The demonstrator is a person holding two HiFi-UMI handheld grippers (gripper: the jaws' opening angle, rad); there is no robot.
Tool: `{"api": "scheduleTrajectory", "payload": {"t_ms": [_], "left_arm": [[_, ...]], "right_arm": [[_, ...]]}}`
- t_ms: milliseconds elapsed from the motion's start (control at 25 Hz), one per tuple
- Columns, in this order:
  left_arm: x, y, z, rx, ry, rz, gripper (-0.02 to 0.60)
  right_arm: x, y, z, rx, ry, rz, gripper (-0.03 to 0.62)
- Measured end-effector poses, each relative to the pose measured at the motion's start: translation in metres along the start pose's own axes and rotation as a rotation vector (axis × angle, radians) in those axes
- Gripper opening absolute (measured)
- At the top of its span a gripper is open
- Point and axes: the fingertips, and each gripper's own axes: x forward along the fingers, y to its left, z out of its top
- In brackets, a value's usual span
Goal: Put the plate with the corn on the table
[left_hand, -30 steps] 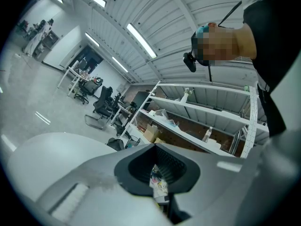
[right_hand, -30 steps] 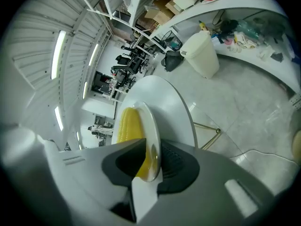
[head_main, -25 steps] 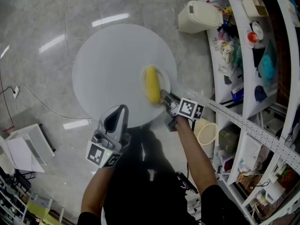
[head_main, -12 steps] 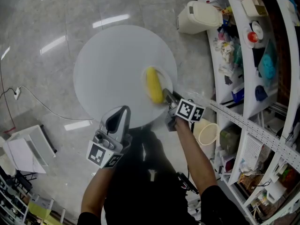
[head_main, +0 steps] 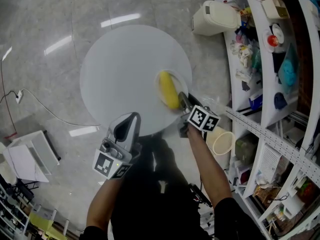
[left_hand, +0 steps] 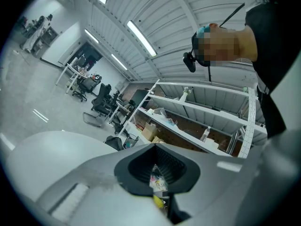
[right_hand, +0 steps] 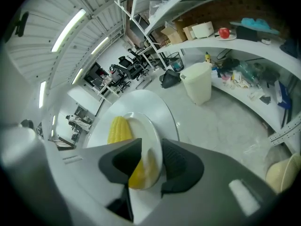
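Beside curved white shelving (head_main: pixel 260 59) crowded with goods, a white lidded bin (head_main: pixel 216 18) was seen on the polished grey floor (head_main: pixel 50 24), where a cable (head_main: pixel 45 111) trailed. On the round white table (head_main: pixel 120 74), near its shelf-side edge, the white plate (head_main: pixel 179 83) was set down with the corn cob (head_main: pixel 169 90) on it. The right gripper (head_main: pixel 183 100) was angled down, its jaws just opened and spread about the plate's rim without pinching. The left gripper (head_main: pixel 131 118) was held level off the table, jaws drawn together, empty.
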Motion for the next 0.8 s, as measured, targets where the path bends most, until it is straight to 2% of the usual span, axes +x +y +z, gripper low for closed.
{"api": "scheduleTrajectory", "payload": {"t_ms": [800], "left_arm": [[-0.001, -0.002, 0.0, -0.007, -0.014, 0.021, 0.003]], "right_arm": [[-0.008, -0.004, 0.02, 0.005, -0.064, 0.001, 0.143]]}}
